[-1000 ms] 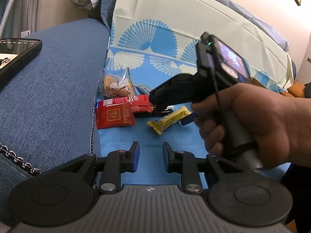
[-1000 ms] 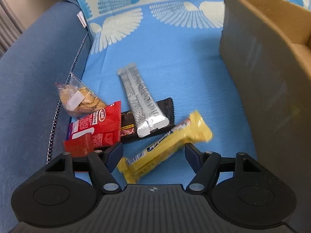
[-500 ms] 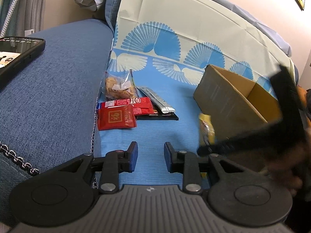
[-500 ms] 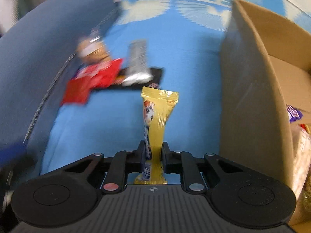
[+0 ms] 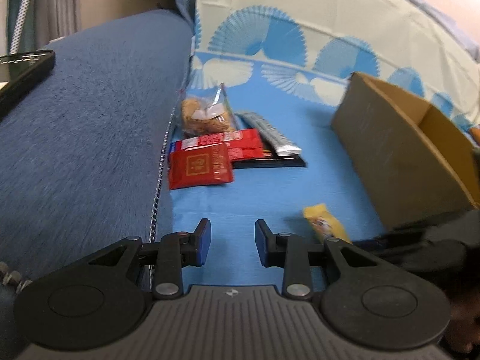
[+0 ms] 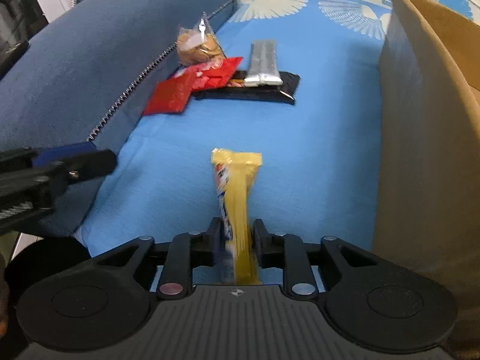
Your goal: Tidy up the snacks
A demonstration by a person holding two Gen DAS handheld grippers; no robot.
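Left wrist view: the left gripper (image 5: 231, 241) hangs over the blue cloth (image 5: 270, 186) with its jaws apart and easing wider, nothing between the blue pads, only bare cloth under the gap. Ahead, tucked against the blue sofa cushion (image 5: 90, 126), sits the snack pile: a clear bag of biscuits (image 5: 204, 117), a red wrapper with white print (image 5: 237, 141), a plain red packet (image 5: 199, 166) in front of it, a silver bar (image 5: 270, 135) lying across a black wrapper (image 5: 270, 162). A cardboard box (image 5: 399, 150) stands open on the right. The tip of the yellow bar (image 5: 325, 223) pokes up just beside the right finger, near the box's front corner. A dark phone (image 5: 21, 72) lies on the cushion at far left. Right wrist view: the right gripper (image 6: 236, 237) has the yellow bar (image 6: 237, 192) standing on end between its pads, wrapper pinched on both sides, though the jaws are starting to ease apart. The bar points away from the camera above the cloth, the box wall (image 6: 420, 150) close on its right. Beyond lie the red packets, the silver bar (image 6: 264, 60) and the biscuits. The left gripper's finger (image 6: 75, 165) reaches in from the left edge, blurred.
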